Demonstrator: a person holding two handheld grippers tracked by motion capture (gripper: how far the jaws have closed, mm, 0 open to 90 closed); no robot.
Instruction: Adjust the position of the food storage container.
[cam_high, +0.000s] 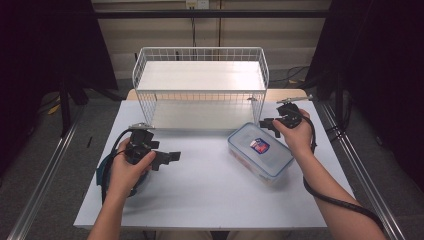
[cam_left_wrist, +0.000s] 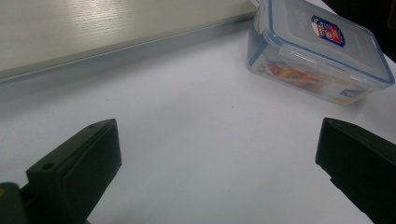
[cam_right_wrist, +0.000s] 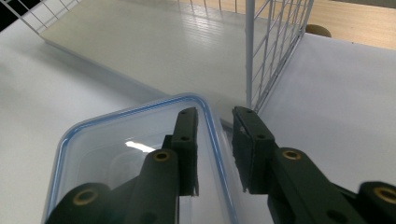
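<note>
A clear lunch box with a blue-rimmed lid (cam_high: 260, 152) lies on the white table (cam_high: 200, 195), right of centre, with colourful contents showing through its side (cam_left_wrist: 322, 56). My right gripper (cam_high: 267, 125) is at the box's far corner. In the right gripper view its jaws (cam_right_wrist: 215, 149) straddle the lid's blue rim (cam_right_wrist: 116, 154), one pad over the lid and one outside it, with small gaps on both sides. My left gripper (cam_high: 167, 159) hovers low over the table at the left, jaws wide open (cam_left_wrist: 215, 154) and with nothing between them, pointing toward the box.
A white wire rack (cam_high: 200, 75) with a pale shelf board stands at the back of the table, its open lower level facing me. Its corner wires (cam_right_wrist: 261, 56) rise just beyond the right gripper. The rack's base board (cam_left_wrist: 93, 28) lies ahead of the left gripper.
</note>
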